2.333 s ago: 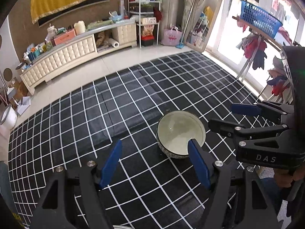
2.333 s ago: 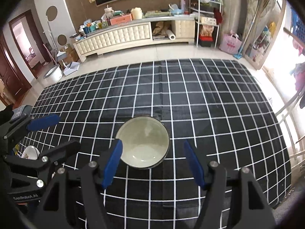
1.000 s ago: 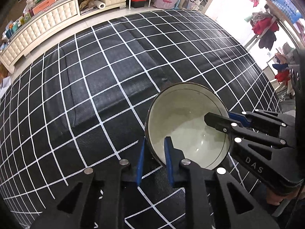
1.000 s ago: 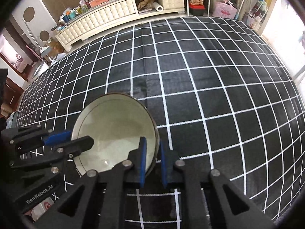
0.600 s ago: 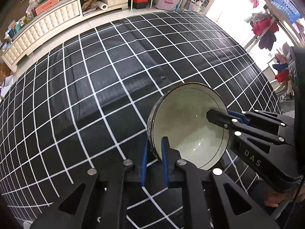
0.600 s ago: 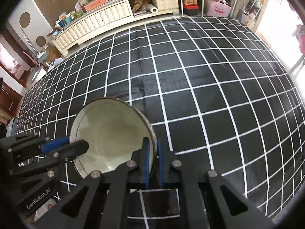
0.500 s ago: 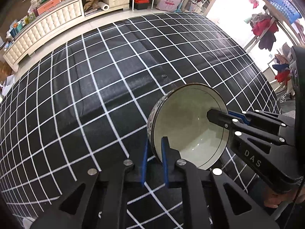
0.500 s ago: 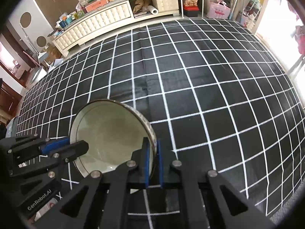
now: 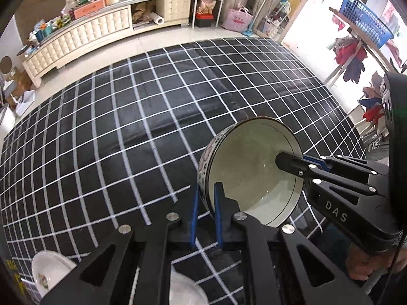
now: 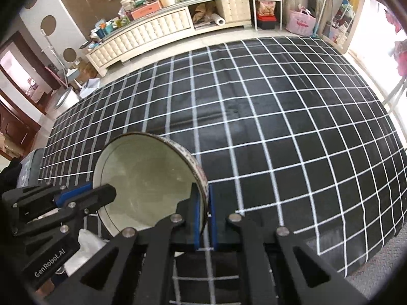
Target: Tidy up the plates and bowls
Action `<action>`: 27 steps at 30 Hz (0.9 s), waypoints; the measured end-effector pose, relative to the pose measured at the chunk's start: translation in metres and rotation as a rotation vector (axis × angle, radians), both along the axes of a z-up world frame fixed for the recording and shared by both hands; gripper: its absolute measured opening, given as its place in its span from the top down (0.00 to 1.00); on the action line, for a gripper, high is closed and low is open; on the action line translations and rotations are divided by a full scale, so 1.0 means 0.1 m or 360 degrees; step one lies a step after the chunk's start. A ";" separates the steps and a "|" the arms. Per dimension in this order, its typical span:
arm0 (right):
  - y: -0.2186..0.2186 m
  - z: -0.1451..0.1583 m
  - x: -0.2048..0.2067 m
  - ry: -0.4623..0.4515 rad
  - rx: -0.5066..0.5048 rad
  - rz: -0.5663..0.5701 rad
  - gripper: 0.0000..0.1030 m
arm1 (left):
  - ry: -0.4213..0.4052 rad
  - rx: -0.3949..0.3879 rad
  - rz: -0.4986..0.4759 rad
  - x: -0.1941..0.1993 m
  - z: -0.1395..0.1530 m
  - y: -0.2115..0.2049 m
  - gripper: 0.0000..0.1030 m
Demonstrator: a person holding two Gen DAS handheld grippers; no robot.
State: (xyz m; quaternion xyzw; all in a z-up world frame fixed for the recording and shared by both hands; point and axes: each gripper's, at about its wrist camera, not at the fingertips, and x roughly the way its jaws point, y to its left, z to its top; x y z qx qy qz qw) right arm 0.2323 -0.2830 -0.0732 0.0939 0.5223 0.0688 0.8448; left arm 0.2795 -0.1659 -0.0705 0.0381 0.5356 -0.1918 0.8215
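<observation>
A round bowl [image 9: 250, 172] with a pale inside and a patterned outer wall hangs above the black checked cloth [image 9: 127, 127]. My left gripper [image 9: 205, 204] is shut on its left rim. From the other side my right gripper [image 9: 302, 161] pinches the right rim. The right wrist view shows the same bowl [image 10: 145, 178], tilted, with my right gripper [image 10: 204, 212] shut on its rim and my left gripper [image 10: 87, 195] clamped on the opposite edge. White dishes [image 9: 49, 270] sit at the near left corner, partly hidden behind the left gripper's body.
The checked cloth [image 10: 279, 127] covers a wide table. Behind it are a tiled floor and a long cream cabinet [image 10: 157, 33] loaded with clutter. A blue basket [image 9: 363, 17] and hanging clothes are at the right. A hand [image 9: 366, 264] holds the right gripper.
Both grippers went from open around the bowl to shut on its opposite rims. They have lifted it off the cloth and drawn it back, so the white dishes have come into view.
</observation>
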 end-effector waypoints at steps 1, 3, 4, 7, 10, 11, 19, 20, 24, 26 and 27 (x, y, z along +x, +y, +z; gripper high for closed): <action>0.04 0.04 -0.03 -0.0006 0.0005 0.0011 0.90 | -0.0009 -0.0002 0.0012 -0.05 0.04 0.05 0.91; 0.12 0.09 -0.10 -0.0015 0.0011 0.0028 0.90 | -0.0025 -0.0006 0.0031 -0.15 0.09 0.16 0.91; 0.18 0.12 -0.14 -0.0024 0.0008 0.0043 0.90 | -0.0036 -0.0005 0.0043 -0.19 0.11 0.21 0.91; 0.31 0.19 -0.23 -0.0045 0.0004 0.0082 0.90 | -0.0069 -0.0002 0.0082 -0.35 0.19 0.36 0.91; 0.46 0.23 -0.31 -0.0057 -0.0006 0.0117 0.90 | -0.0088 0.0008 0.0112 -0.50 0.23 0.50 0.91; 0.52 0.24 -0.34 -0.0060 -0.0009 0.0131 0.90 | -0.0092 0.0009 0.0125 -0.54 0.24 0.56 0.91; 0.89 0.25 -0.54 -0.0041 -0.0007 0.0213 0.90 | -0.0110 -0.0009 0.0208 -0.87 0.26 0.91 0.91; 0.94 0.25 -0.56 -0.0037 -0.0010 0.0219 0.90 | -0.0110 -0.0008 0.0215 -0.90 0.25 0.94 0.91; 1.10 0.19 -0.63 -0.0011 -0.0038 0.0250 0.90 | -0.0088 -0.0024 0.0246 -1.03 0.19 1.12 0.91; 1.16 0.15 -0.64 0.0011 -0.0044 0.0258 0.90 | -0.0070 -0.0028 0.0254 -1.07 0.13 1.17 0.91; 1.18 0.13 -0.66 0.0021 -0.0046 0.0259 0.90 | -0.0064 -0.0029 0.0257 -1.07 0.12 1.17 0.91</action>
